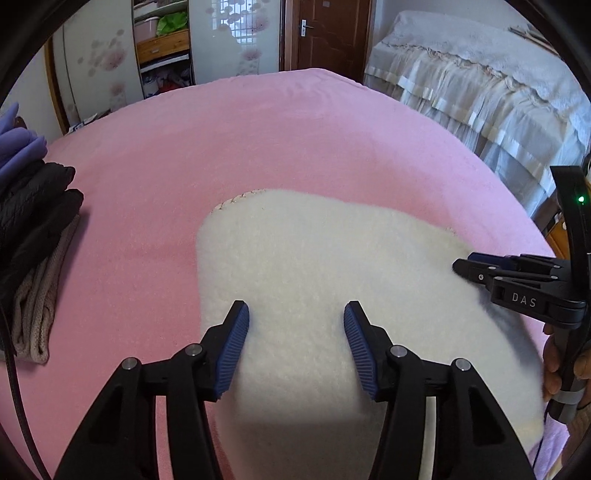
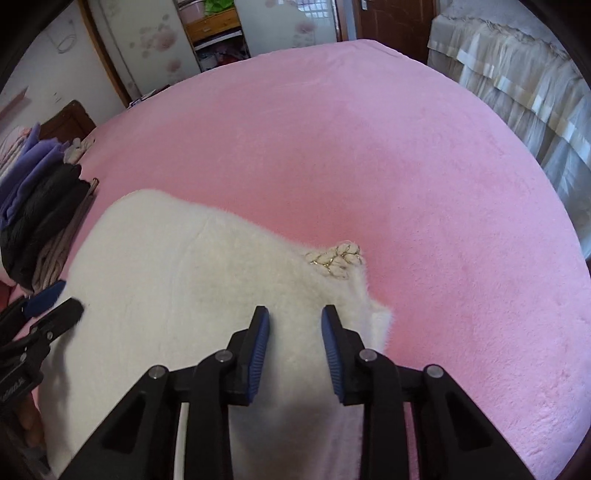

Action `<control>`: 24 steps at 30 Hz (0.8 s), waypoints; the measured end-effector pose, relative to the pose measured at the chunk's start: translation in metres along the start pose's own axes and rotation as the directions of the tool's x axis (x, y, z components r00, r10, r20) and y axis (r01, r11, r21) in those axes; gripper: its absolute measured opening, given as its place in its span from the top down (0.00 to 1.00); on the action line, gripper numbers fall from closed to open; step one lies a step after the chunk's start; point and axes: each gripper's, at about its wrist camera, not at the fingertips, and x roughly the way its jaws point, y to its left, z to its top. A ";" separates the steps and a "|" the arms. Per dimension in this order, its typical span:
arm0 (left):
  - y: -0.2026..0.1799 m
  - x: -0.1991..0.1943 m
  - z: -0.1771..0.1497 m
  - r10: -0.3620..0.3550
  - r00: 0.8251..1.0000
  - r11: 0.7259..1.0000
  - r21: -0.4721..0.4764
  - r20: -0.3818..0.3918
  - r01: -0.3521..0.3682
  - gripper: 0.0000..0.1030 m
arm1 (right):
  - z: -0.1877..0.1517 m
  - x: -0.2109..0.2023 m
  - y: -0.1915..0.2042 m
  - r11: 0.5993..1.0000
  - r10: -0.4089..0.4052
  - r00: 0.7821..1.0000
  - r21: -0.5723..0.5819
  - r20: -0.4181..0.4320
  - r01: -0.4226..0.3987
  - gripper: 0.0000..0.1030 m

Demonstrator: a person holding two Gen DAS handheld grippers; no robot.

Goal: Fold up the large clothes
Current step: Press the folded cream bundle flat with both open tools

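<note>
A white fluffy garment [image 1: 314, 266] lies folded into a compact shape on the pink bed cover [image 1: 258, 140]. In the right wrist view the garment [image 2: 177, 280] shows a beaded gold-and-white trim [image 2: 338, 262] at its far right corner. My left gripper [image 1: 295, 317] is open just above the garment's near part, empty. My right gripper [image 2: 294, 321] is open above the garment's right part, empty. The right gripper also shows at the right in the left wrist view [image 1: 476, 269], and the left gripper shows at the left in the right wrist view [image 2: 61, 302].
A stack of folded clothes [image 1: 33, 236], purple, black and beige, sits at the bed's left edge, also in the right wrist view [image 2: 40, 218]. A second bed with a pale frilled cover [image 1: 480, 85] stands to the right. A wardrobe [image 1: 162, 48] and a door [image 1: 328, 33] are behind.
</note>
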 end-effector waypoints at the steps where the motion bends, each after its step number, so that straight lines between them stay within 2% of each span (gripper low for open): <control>1: 0.000 0.000 0.000 0.000 1.000 1.000 0.000 -0.001 0.000 0.50 | -0.001 0.001 0.002 1.000 -0.008 1.000 -0.003 0.004 0.008 0.73; 5: 0.000 -0.007 0.000 -0.002 1.000 1.000 -0.015 0.011 0.002 0.48 | 0.002 0.001 0.004 1.000 -0.023 1.000 0.005 0.009 0.023 0.73; 6: 0.001 -0.012 -0.001 -0.006 1.000 1.000 -0.023 0.019 0.006 0.43 | 0.003 0.000 0.008 1.000 -0.028 1.000 0.004 0.010 0.028 0.72; 7: 0.002 -0.018 -0.002 -0.021 1.000 0.999 -0.035 0.021 0.022 0.32 | 0.003 -0.005 0.011 1.000 -0.030 0.999 0.000 0.010 0.030 0.72; 8: 0.001 -0.023 -0.004 -0.032 0.999 0.998 -0.052 0.021 0.033 0.27 | 0.004 -0.008 0.015 1.000 -0.029 1.000 0.001 0.010 0.029 0.70; 10: 0.002 -0.040 -0.007 -0.054 0.998 0.995 -0.083 0.039 0.057 0.22 | 0.002 -0.024 0.018 1.000 -0.014 1.000 0.014 0.017 0.014 0.66; 13: -0.002 -0.065 -0.012 -0.051 0.997 0.995 -0.079 0.053 0.056 0.16 | -0.007 -0.055 0.018 0.998 0.048 0.998 0.041 0.050 -0.050 0.55; 17: -0.009 -0.105 -0.022 -0.034 0.996 0.997 -0.062 0.088 0.040 0.12 | -0.030 -0.101 0.022 0.993 0.093 0.990 0.057 0.107 -0.099 0.55; 20: -0.012 -0.135 -0.031 -0.017 0.993 0.998 -0.052 0.119 0.023 0.05 | -0.049 -0.133 0.025 0.991 0.105 0.984 0.063 0.141 -0.115 0.54; 21: -0.013 -0.146 -0.034 -0.010 0.991 0.999 -0.050 0.133 0.017 0.02 | -0.055 -0.143 0.024 0.991 0.107 0.982 0.070 0.153 -0.119 0.52; 23: -0.015 -0.162 -0.040 -0.002 0.988 0.999 -0.051 0.156 0.010 0.02 | -0.068 -0.162 0.021 0.989 0.103 0.978 0.090 0.182 -0.121 0.36; 24: -0.017 -0.170 -0.042 0.000 0.987 0.999 -0.047 0.161 0.008 0.01 | -0.073 -0.171 0.019 0.988 0.096 0.975 0.097 0.200 -0.117 0.34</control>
